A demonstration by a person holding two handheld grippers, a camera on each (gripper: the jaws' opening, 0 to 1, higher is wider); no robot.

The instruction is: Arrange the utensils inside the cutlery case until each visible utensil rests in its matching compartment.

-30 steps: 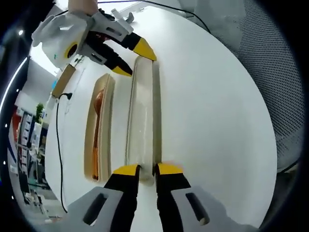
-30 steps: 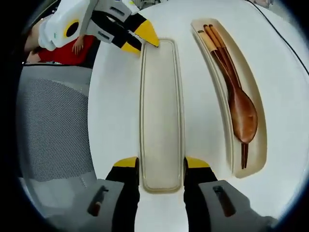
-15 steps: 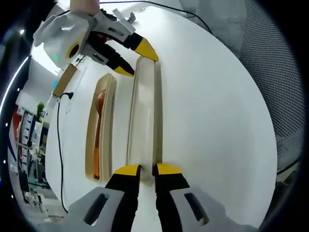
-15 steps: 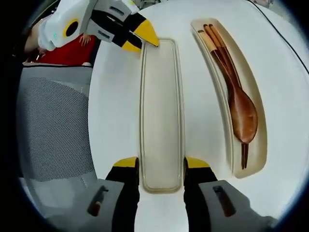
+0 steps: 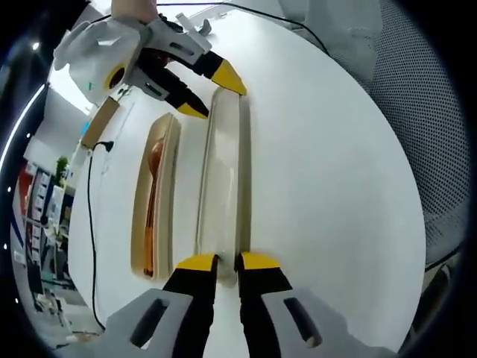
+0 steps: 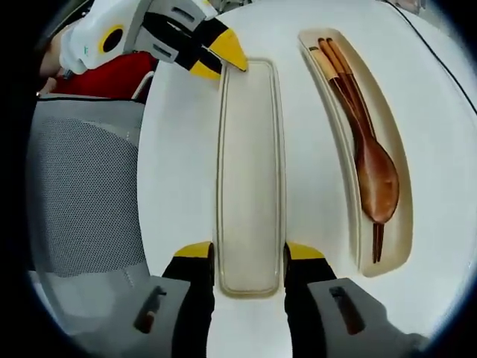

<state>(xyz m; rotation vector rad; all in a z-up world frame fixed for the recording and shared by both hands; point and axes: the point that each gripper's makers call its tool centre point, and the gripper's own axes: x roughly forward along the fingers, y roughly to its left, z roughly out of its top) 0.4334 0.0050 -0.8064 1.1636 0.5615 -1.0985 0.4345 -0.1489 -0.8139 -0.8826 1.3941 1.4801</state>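
Left gripper view: the left gripper [image 5: 218, 261] has its fingers nearly closed, pinching the near end of the lid [image 5: 222, 175]. The case [image 5: 154, 195] lies just beside it, the spoon [image 5: 151, 183] inside.

Right gripper view: the right gripper [image 6: 249, 251] has its fingers spread around the lid's end. Bare table [image 6: 179, 149] runs along the lid toward the edge.

You're working in what looks like an office or lab room. At your left gripper view's nine o'clock, shelves [image 5: 37, 216] packed with small items line the background beside a potted plant [image 5: 61, 165]. A black cable [image 5: 91, 224] trails across the white round table [image 5: 320, 149], and a grey mesh office chair [image 6: 78, 194] stands at nine o'clock in your right gripper view.
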